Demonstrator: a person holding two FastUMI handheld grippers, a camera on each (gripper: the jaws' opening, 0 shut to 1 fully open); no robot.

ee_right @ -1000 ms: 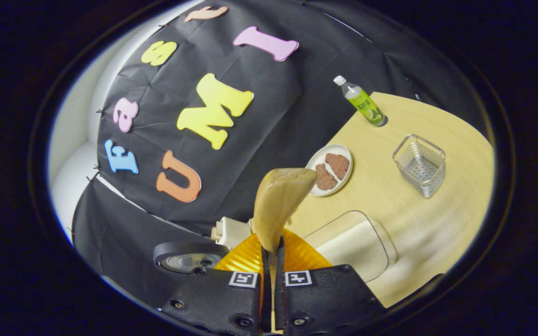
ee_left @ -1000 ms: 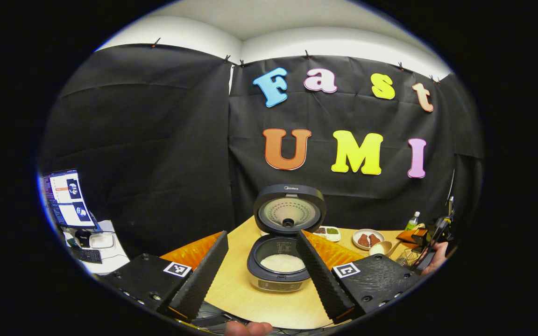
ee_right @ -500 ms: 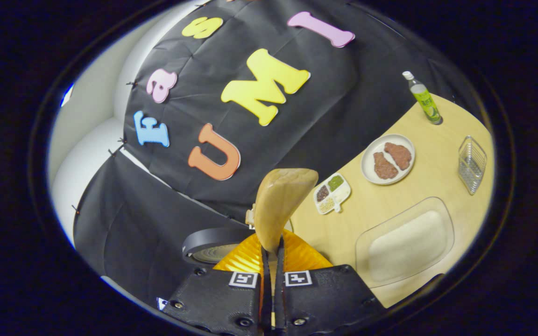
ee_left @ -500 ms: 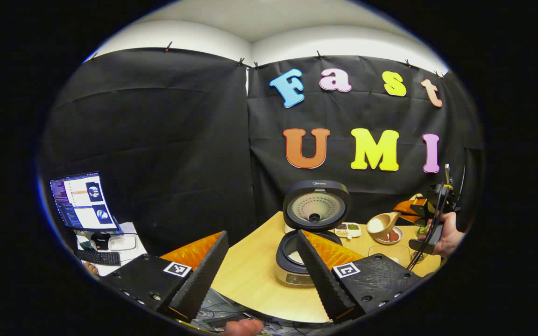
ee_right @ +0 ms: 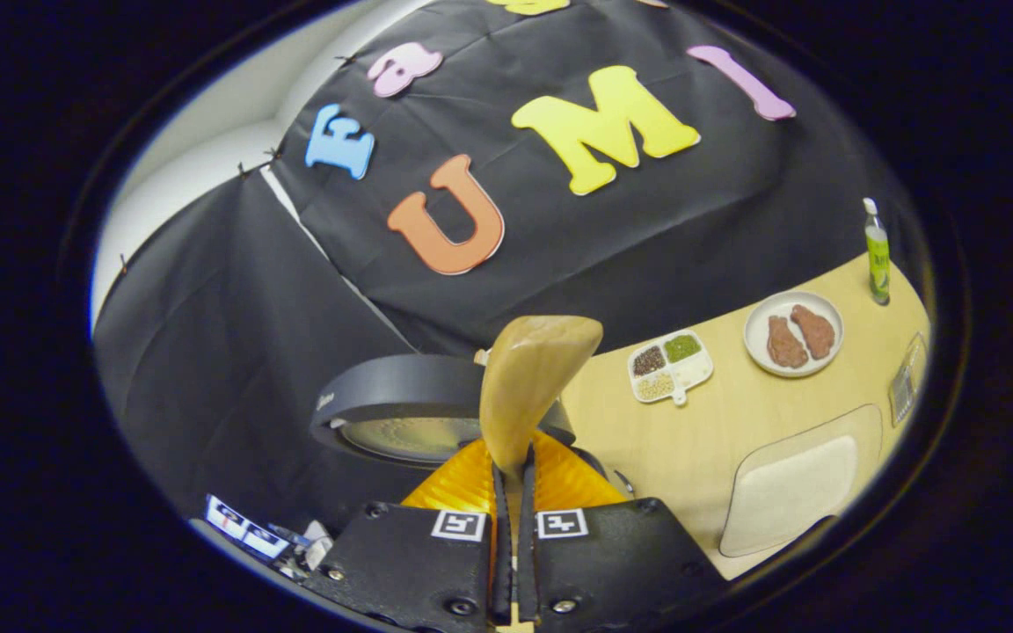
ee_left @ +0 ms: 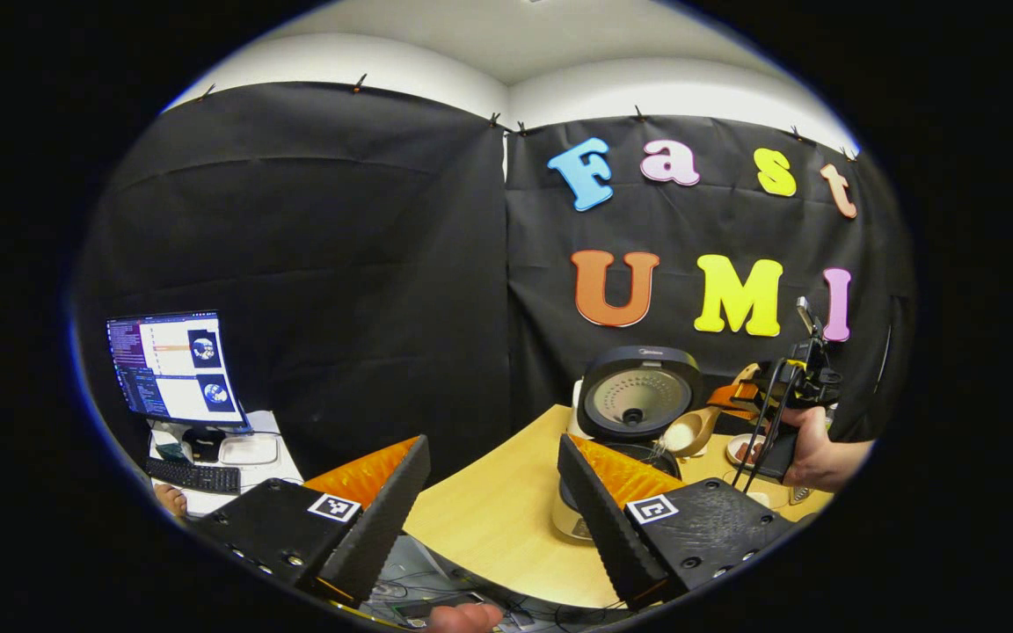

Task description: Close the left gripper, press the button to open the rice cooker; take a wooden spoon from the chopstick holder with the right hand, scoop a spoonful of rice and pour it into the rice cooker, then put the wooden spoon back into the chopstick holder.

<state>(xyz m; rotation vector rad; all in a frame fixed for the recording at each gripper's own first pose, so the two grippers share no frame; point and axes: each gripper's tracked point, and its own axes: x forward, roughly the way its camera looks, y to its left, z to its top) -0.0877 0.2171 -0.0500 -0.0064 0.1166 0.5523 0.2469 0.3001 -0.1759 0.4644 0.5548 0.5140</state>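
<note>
Two grippers: left gripper has jaws spread wide, holding nothing, over the near edge of the worktop. Right gripper has jaws pinching the wooden spoon by its handle. From the left gripper view the spoon bowl tilts, rice spilling toward the rice cooker, lid up. Rice tray sits right, near; chopstick holder far right.

One rice cooker, one wooden spoon, one bottle, two plates, one rice tray, two tools.
</note>
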